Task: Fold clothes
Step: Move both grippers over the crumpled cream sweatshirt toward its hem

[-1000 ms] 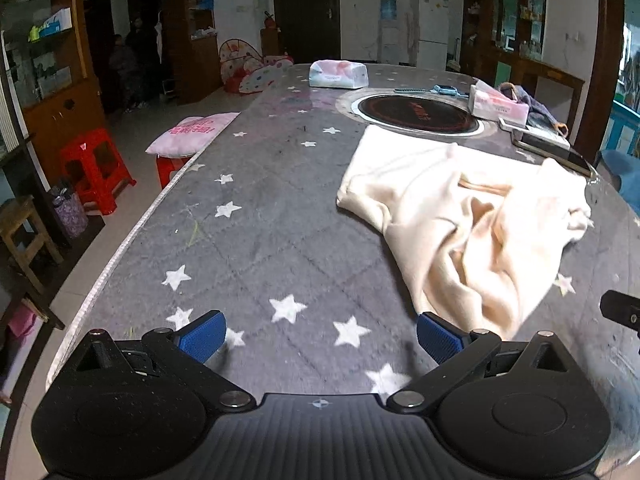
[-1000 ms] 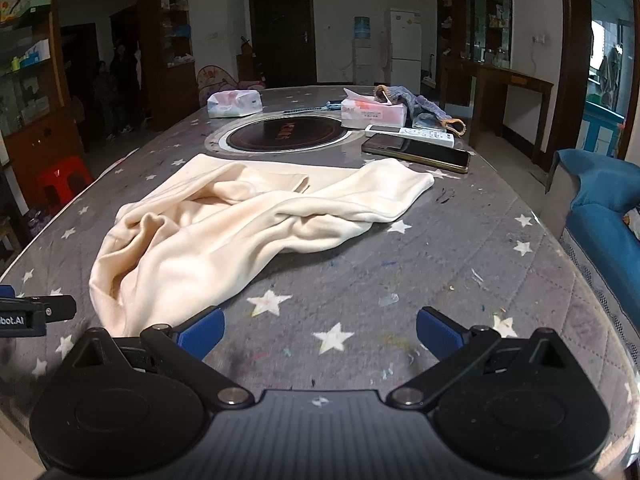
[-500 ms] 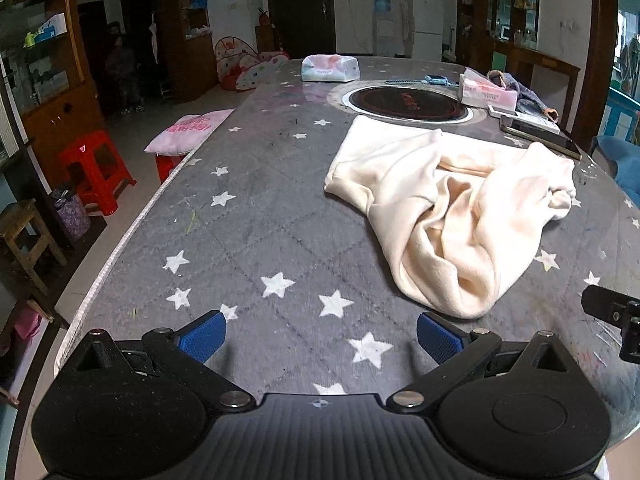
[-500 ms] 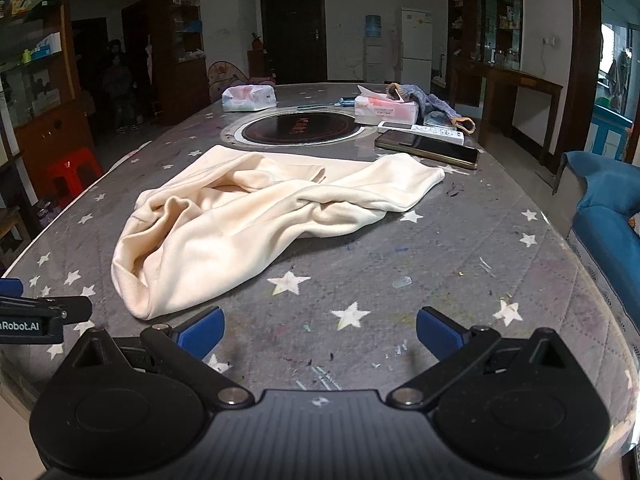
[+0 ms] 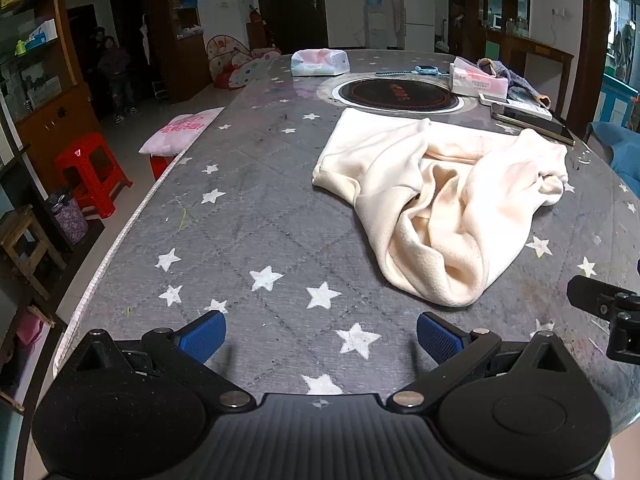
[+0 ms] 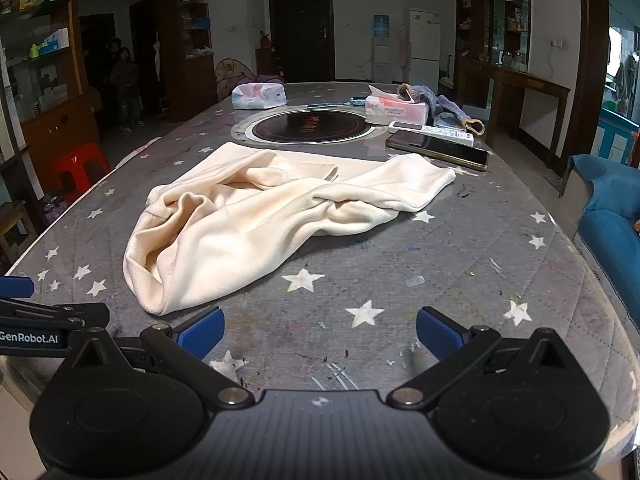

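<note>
Garment: a cream garment (image 5: 440, 204) is lying crumpled and unfolded on the star-printed table cover (image 5: 240, 232), its far edge reaching just short of the round black hotplate (image 5: 396, 92).
Left gripper: the left gripper (image 5: 320, 336) is hovering over the near table edge, jaws spread wide, holding nothing, apart from the garment's nearest fold.
Right gripper: the right gripper (image 6: 318, 334) is sitting likewise with its blue fingers (image 6: 200, 330) parted and empty; one pad is lying near the garment's near end, possibly not touching.
Beside the hotplate: a phone (image 6: 438, 148) and a white remote (image 6: 430, 127) are resting to its right, a tissue box (image 6: 396, 109) beyond them.
Behind the hotplate: a soft tissue pack (image 5: 320, 62) is sitting.
</note>
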`<state>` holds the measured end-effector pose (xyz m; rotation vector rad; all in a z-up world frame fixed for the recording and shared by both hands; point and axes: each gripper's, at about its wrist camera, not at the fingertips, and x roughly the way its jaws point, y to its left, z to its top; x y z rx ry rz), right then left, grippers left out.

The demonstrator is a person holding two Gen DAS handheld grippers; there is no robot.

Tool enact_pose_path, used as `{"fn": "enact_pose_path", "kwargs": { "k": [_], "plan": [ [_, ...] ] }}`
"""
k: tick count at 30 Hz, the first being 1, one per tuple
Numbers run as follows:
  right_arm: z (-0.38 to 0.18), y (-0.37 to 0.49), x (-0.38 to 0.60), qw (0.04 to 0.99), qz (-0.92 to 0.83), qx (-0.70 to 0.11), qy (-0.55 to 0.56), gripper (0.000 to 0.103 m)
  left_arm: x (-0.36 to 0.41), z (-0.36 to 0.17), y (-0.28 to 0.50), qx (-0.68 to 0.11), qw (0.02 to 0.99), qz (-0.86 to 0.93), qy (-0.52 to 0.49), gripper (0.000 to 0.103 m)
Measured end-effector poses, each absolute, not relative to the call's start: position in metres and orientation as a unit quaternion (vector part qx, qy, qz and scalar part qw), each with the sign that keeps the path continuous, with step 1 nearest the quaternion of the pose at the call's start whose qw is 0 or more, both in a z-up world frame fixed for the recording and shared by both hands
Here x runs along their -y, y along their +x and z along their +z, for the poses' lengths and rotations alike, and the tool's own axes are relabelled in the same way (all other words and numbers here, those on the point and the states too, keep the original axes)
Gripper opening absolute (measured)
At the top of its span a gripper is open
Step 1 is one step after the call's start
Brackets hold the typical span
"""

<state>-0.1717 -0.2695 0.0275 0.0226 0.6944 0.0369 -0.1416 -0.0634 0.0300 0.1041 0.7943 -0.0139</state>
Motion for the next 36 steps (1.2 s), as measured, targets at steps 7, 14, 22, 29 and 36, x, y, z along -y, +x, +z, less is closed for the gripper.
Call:
{"fn": "enact_pose_path", "kwargs": {
  "k": [7,14,22,29,36],
  "plan": [
    [0.026,-0.169,0.268,0.939,0.02,-0.343,0.01,0.103,0.065,0.029,-0.138,-0.391,0.919,-0.008,0.053,0.103],
    [0.025,-0.166,0.266,0.938,0.023,-0.345,0.009,0.103,0.067,0.029,-0.135,-0.393,0.918,-0.012,0.054,0.103],
    [0.025,-0.161,0.265,0.937,0.024,-0.35,0.004,0.103,0.067,0.029,-0.131,-0.394,0.917,-0.014,0.053,0.103],
    [0.026,-0.157,0.264,0.936,0.024,-0.351,0.002,0.103,0.067,0.03,-0.126,-0.396,0.916,-0.015,0.054,0.103],
    [0.026,-0.151,0.263,0.935,0.025,-0.353,0.003,0.103,0.067,0.032,-0.12,-0.399,0.915,-0.015,0.053,0.103]
  ]
}}
